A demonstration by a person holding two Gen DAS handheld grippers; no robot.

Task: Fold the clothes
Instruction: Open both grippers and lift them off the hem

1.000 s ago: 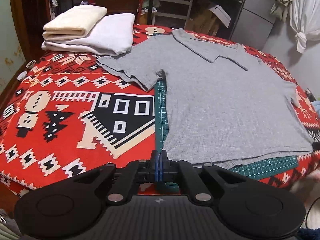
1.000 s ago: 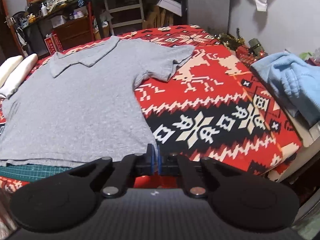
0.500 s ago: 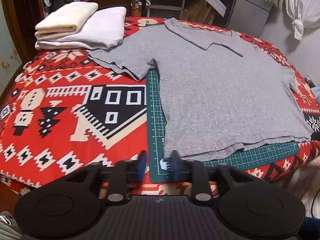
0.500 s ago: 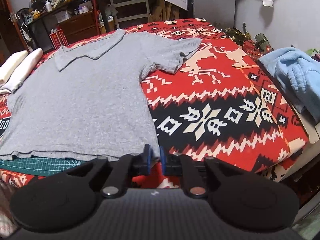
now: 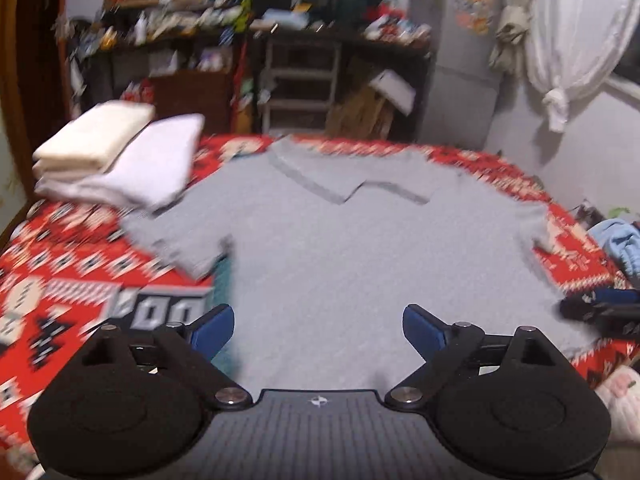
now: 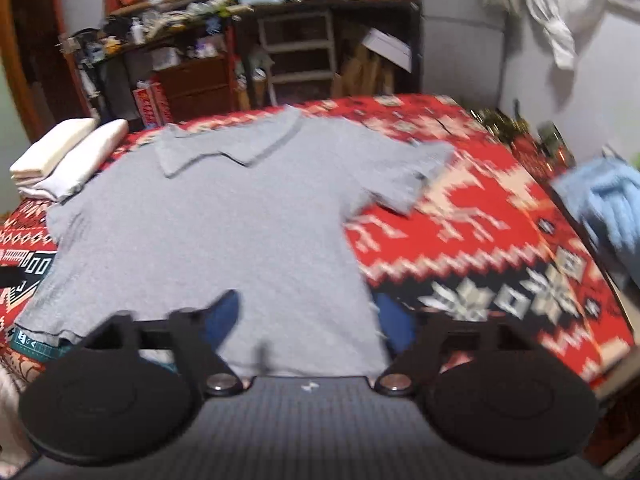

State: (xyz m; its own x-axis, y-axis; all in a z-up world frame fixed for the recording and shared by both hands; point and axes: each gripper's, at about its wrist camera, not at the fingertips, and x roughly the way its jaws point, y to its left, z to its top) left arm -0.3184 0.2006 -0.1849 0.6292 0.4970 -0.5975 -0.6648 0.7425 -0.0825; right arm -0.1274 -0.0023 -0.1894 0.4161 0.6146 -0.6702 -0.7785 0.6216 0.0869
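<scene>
In the left wrist view, the left tongs [image 5: 318, 330] are opening wide with nothing gripped, their blue pads above the lower body of the flat grey short-sleeved collared shirt [image 5: 352, 248], which spreads ahead over the red patterned bedspread [image 5: 60, 264]; folded white and cream cloths [image 5: 120, 160] lie far ahead to the left. In the right wrist view, the right tongs [image 6: 308, 322] are likewise opening and empty over the shirt's [image 6: 208, 232] hem corner, with a crumpled light blue cloth [image 6: 604, 204] well off to the right.

1. Left wrist view: low at the bed's near edge, looking toward 12 o'clock, tilted down along the left gripper [image 5: 318, 328].
2. Right wrist view: same, along the right gripper [image 6: 308, 320].
3. Shared: grey shirt [image 5: 360, 248] [image 6: 208, 232], folded stack at 10 o'clock [image 5: 116, 152] [image 6: 64, 156], far shelves.
</scene>
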